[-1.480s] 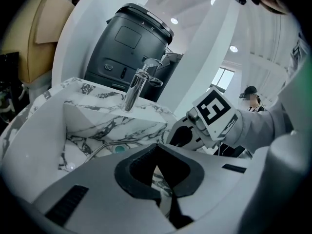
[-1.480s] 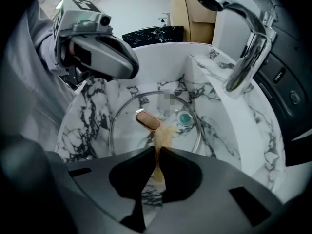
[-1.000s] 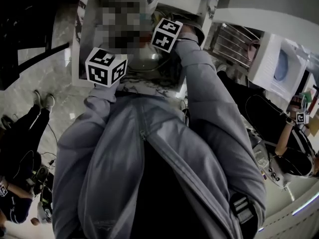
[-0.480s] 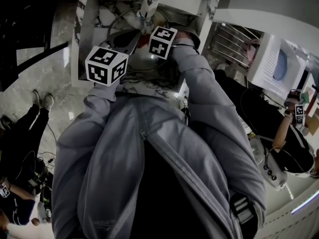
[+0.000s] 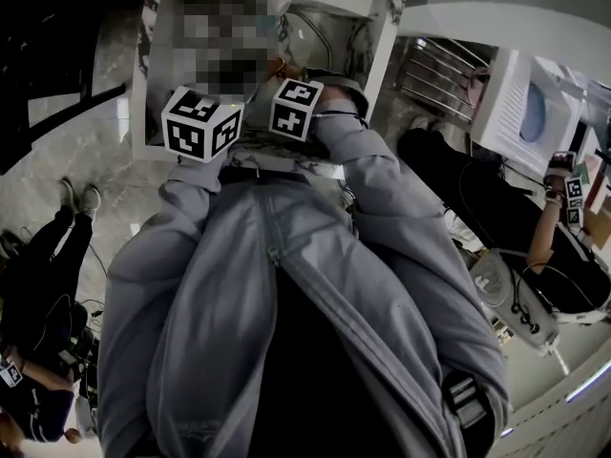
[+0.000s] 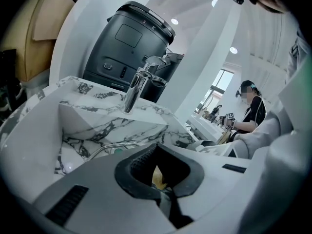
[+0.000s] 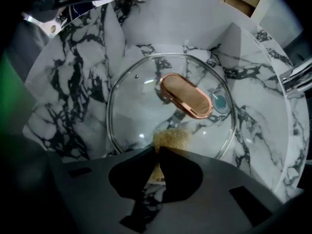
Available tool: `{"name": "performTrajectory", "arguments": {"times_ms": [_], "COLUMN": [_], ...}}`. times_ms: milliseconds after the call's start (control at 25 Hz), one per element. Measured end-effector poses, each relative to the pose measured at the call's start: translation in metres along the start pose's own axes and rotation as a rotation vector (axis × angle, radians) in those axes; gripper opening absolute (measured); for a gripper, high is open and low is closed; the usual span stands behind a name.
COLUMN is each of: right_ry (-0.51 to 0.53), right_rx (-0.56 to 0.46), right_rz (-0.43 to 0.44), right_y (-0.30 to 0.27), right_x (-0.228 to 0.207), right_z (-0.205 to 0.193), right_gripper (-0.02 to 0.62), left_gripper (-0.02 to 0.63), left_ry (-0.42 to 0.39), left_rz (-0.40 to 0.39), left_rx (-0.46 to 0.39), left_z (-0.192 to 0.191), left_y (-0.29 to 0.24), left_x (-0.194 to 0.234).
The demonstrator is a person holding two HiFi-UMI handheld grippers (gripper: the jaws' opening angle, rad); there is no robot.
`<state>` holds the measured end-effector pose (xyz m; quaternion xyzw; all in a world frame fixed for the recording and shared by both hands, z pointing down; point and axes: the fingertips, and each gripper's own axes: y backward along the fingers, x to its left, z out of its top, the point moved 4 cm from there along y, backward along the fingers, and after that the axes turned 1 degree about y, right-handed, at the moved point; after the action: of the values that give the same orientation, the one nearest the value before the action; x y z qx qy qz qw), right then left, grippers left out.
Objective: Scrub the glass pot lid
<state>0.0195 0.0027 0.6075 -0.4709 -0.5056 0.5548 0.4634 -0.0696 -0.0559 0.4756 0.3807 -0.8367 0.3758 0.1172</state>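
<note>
The glass pot lid (image 7: pixel 141 106) lies flat in the marble sink (image 7: pixel 73 82), its copper-coloured oval handle (image 7: pixel 186 95) facing up. My right gripper (image 7: pixel 157 152) points down over the lid's near edge, shut on a tan scrub sponge (image 7: pixel 170 138) that rests on the glass. My left gripper (image 6: pixel 157 152) is shut above the sink's near side, with a small yellowish bit in the hollow behind its tips. A curve of the lid's rim (image 6: pixel 100 149) shows below the faucet (image 6: pixel 138 84). In the head view, both marker cubes (image 5: pixel 200 124) (image 5: pixel 296 108) sit over the sink (image 5: pixel 382 27); the jaws are hidden there.
The teal drain (image 7: pixel 220 102) lies just beyond the lid. A faucet spout (image 7: pixel 297 79) juts in at the right. A black appliance (image 6: pixel 131 43) stands behind the sink. A metal rack (image 5: pixel 439 74) is right of it. Other people stand at the right (image 5: pixel 516 227) and left (image 5: pixel 43 294).
My right gripper's cube has moved down and left in the head view, closer to the left one. The left cube has stayed where it was.
</note>
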Motion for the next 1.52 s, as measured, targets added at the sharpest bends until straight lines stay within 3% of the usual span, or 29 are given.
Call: {"name": "performTrajectory", "arguments": {"times_ms": [280, 480, 800, 1000, 1520], "right_ry": [-0.034, -0.099, -0.188, -0.294, -0.491], "right_rx": [-0.017, -0.073, -0.235, -0.370, -0.637], "right_rz": [0.141, 0.208, 0.167, 0.070, -0.425], "right_y": [-0.003, 0.012, 0.071, 0.128, 0.269], "right_x": [0.055, 0.070, 0.078, 0.078, 0.054], "right_z": [0.004, 0.005, 0.005, -0.002, -0.030], "right_gripper": [0.049, 0.049, 0.048, 0.048, 0.048], "left_gripper": [0.014, 0.014, 0.014, 0.014, 0.014], "left_ry": [-0.010, -0.019, -0.064, -0.074, -0.240], "left_rz": [-0.009, -0.011, -0.023, -0.011, 0.000], "left_rx": [-0.005, -0.009, -0.008, -0.054, -0.203], "left_z": [-0.011, -0.014, -0.014, 0.000, 0.060], "left_y": [0.012, 0.022, 0.042, 0.063, 0.117], "left_x": [-0.015, -0.027, -0.052, -0.066, -0.116]}}
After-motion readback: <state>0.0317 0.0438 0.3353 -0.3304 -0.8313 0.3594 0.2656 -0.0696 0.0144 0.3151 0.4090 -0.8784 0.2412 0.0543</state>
